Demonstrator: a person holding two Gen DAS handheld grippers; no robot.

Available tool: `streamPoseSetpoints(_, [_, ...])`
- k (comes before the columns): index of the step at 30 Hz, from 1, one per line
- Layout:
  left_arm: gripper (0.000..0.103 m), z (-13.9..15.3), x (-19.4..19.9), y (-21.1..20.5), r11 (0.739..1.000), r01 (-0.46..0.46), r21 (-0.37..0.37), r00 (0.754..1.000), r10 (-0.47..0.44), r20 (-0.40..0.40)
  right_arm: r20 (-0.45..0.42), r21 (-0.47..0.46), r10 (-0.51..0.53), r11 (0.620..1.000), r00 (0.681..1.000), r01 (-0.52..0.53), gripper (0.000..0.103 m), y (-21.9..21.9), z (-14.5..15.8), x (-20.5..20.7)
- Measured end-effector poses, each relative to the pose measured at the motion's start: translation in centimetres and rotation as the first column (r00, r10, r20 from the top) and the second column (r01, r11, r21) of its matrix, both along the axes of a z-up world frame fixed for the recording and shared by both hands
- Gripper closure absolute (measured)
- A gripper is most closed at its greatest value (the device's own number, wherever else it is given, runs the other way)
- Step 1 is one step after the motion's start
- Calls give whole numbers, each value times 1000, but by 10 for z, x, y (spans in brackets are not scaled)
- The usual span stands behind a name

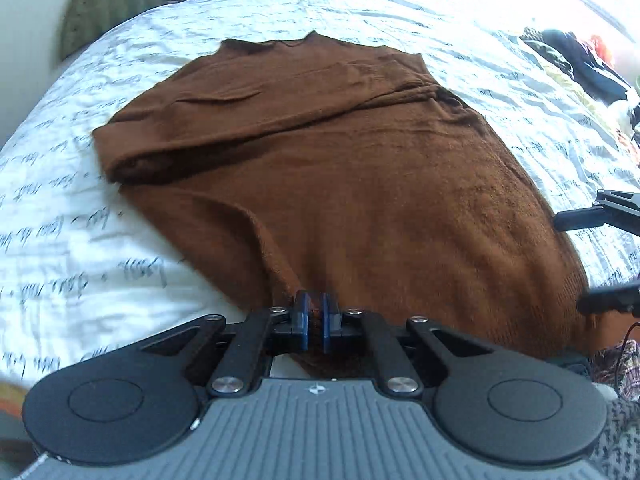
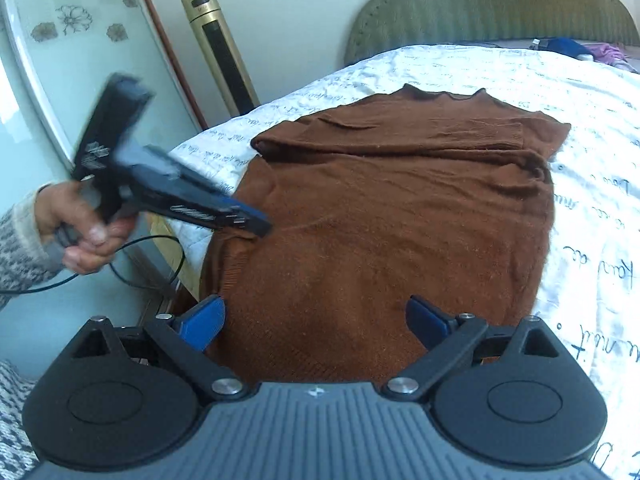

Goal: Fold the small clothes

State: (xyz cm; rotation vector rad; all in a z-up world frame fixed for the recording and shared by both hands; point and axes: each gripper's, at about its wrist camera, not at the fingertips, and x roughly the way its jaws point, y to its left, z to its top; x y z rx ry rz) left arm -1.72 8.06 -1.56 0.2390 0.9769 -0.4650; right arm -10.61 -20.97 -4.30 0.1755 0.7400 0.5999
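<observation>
The left gripper (image 1: pixel 315 322) has its two blue pads pressed close together, and a bit of the brown sweater (image 1: pixel 360 184) at its near hem sits pinched between them. In the right wrist view this same tool shows from the side, blurred, with its tip (image 2: pixel 256 226) touching the left edge of the sweater. A hand (image 2: pixel 86 236) in a grey knit sleeve (image 2: pixel 20 252) holds its handle, and a thin black cable (image 2: pixel 132 276) hangs below it.

The right gripper (image 2: pixel 316 320) is spread wide — its blue pads (image 2: pixel 206 320) stand far apart above the near part of the sweater, and nothing is between them that they press on. In the left wrist view its black fingers poke in at the right edge (image 1: pixel 600 256).

The sweater lies flat on the bed, on a white bedspread (image 1: pixel 80 240) with dark handwriting printed on it. Its neck points away toward the green headboard (image 2: pixel 492 12), and one sleeve is folded across the chest.

Beside the bed stands a tall gold tower fan (image 2: pixel 220 48). A heap of other clothes (image 1: pixel 580 60) lies on the far right side of the bed.
</observation>
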Motion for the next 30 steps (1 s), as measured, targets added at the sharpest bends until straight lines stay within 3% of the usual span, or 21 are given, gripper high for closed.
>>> streamPoseSetpoints(3, [93, 1, -30, 29, 996, -86, -14, 996, 85, -22, -19, -4, -22, 1000, 1000, 22, 5, -9, -4, -4])
streamPoseSetpoints(6, [93, -12, -48, 62, 981, -181, -73, 981, 175, -86, -40, -9, -57, 998, 998, 57, 5, -20, -7, -14])
streamPoseSetpoints(10, [93, -32, -57, 91, 934, -263, -241, 963, 240, -119, -77, -10, -127, 992, 989, 126, 5, -36, -15, -35])
streamPoseSetpoints(13, [93, -50, -60, 99, 909, -258, -328, 964, 220, -149, -112, -1, -183, 983, 977, 184, 5, -43, -23, -52])
streamPoseSetpoints(16, [76, -67, -60, 105, 917, -241, -318, 968, 201, -153, -134, 34, -235, 970, 963, 241, 15, -51, -28, -65])
streamPoseSetpoints(18, [64, -75, -63, 112, 914, -242, -326, 969, 211, -129, -147, 83, -261, 958, 954, 275, 36, -56, -34, -69])
streamPoseSetpoints(20, [51, -81, -65, 120, 900, -266, -344, 963, 236, -126, -163, 89, -298, 945, 941, 315, 50, -57, -40, -69])
streamPoseSetpoints(22, [50, -76, -65, 125, 899, -274, -342, 962, 250, -114, -154, 104, -303, 942, 940, 320, 50, -56, -41, -67])
streamPoseSetpoints(24, [43, -55, -62, 131, 898, -253, -360, 966, 252, -52, -154, 114, -333, 929, 930, 351, 50, -60, -39, -61])
streamPoseSetpoints(26, [20, -29, -50, 136, 900, -233, -370, 962, 268, 48, -178, 173, -386, 893, 905, 415, 50, -76, -38, -46])
streamPoseSetpoints(27, [16, -19, -40, 135, 906, -227, -358, 959, 272, 82, -188, 198, -405, 876, 895, 439, 50, -85, -39, -35])
streamPoseSetpoints(30, [16, -6, 3, 127, 922, -241, -303, 951, 286, 115, -209, 196, -402, 876, 892, 441, 49, -99, -44, 6])
